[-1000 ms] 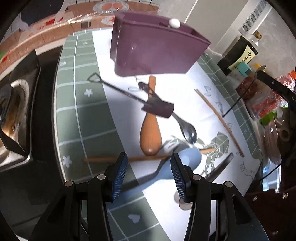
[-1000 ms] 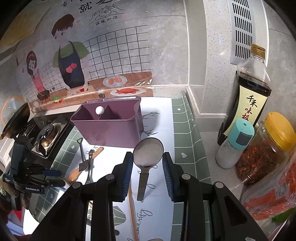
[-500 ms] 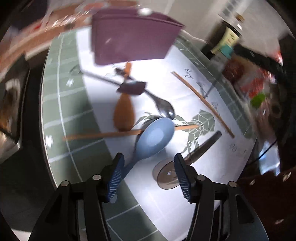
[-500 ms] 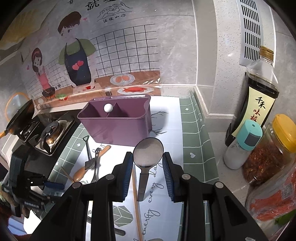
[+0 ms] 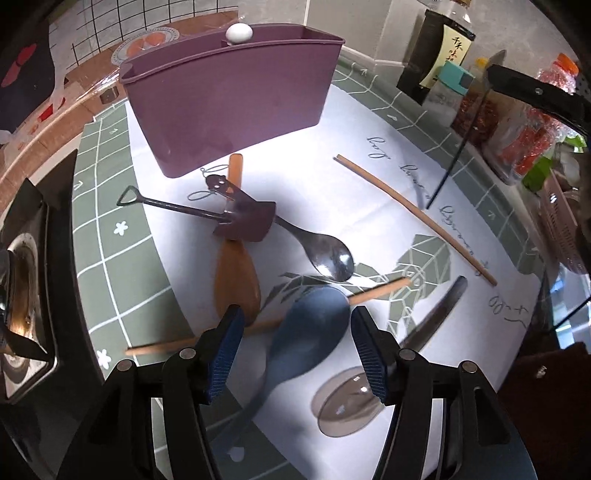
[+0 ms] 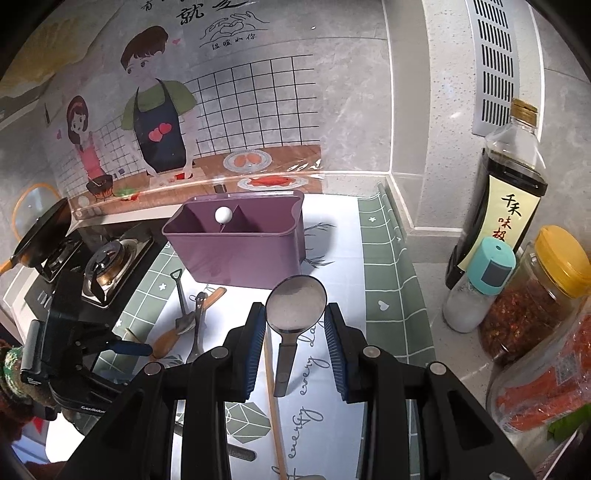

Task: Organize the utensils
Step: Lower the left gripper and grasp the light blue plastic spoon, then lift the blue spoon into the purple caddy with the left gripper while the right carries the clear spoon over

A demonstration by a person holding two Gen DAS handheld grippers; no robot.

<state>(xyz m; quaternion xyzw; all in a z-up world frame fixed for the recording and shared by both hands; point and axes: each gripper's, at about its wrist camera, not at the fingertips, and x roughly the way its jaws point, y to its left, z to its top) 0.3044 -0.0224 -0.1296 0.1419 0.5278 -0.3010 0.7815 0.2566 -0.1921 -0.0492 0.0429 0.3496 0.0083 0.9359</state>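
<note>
My left gripper (image 5: 297, 317) is open above the mat, with the bowl of a blue spoon (image 5: 314, 336) lying between its pads, untouched. Beyond it lie a wooden spoon (image 5: 236, 273), a shovel-shaped spoon (image 5: 243, 225), a metal spoon (image 5: 328, 254), two chopsticks (image 5: 413, 218) and a smoky grey spoon (image 5: 343, 406). The purple caddy (image 5: 236, 110) stands at the back with a white-knobbed stick (image 5: 239, 32) in it. My right gripper (image 6: 295, 332) is shut on the bowl of a round metal spoon (image 6: 297, 304), held in the air before the caddy (image 6: 240, 254), handle hanging down.
A gas stove (image 6: 107, 258) borders the mat on the left. At the right stand a soy sauce bottle (image 6: 506, 192), a teal-capped shaker (image 6: 480, 284), a yellow-lidded chili jar (image 6: 535, 302) and bagged food. The wall runs close behind the caddy.
My left gripper has slid across the mat and rolled, so the blue spoon's bowl now lies between its pads, and its jaws stand wider. The right gripper has kept still with its spoon.
</note>
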